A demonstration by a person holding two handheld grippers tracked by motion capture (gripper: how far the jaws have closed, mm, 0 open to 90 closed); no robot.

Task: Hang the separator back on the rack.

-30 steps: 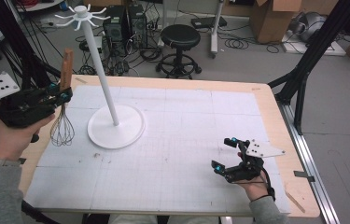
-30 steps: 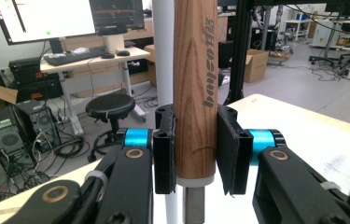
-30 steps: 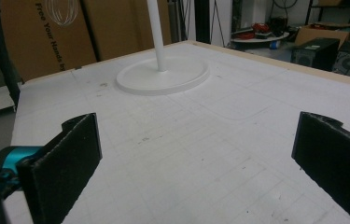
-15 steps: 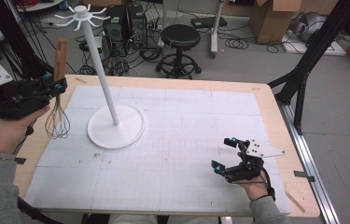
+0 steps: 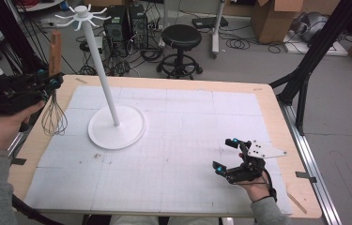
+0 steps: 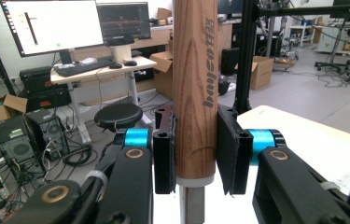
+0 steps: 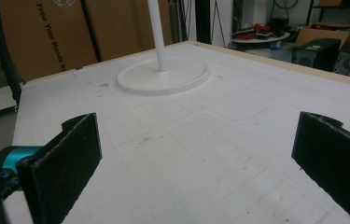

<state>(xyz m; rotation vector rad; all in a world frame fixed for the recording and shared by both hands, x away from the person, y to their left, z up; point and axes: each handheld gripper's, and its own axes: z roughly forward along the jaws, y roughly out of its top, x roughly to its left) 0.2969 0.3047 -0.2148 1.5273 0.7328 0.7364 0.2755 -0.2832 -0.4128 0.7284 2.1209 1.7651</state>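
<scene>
The left gripper view shows the wooden handle [image 6: 195, 88] of the whisk from very close: dark letters run along the wood, and a pale ring and a metal stem come out at its lower end. The high view instead shows the whole whisk [image 5: 54, 89], with its wire head [image 5: 54, 118] hanging in the air at the table's [image 5: 277, 112] 9 o'clock edge, not touching the white sheet [image 5: 187, 140]. The right gripper view shows the round base [image 7: 163, 74] of the white stand and part of its pole from low over the table.

The whisk stands upright: its long axis is vertical, handle toward 12 o'clock in the left gripper view, wire head down.

The left gripper [image 5: 51, 84] has its jaws closed on the handle, one pad on each side. The right gripper [image 5: 225, 157] rests near the table's 5 o'clock corner with its jaws wide apart and nothing between them.

There is one whisk, one stand [image 5: 103, 79] with hooks on top, and two grippers.
</scene>
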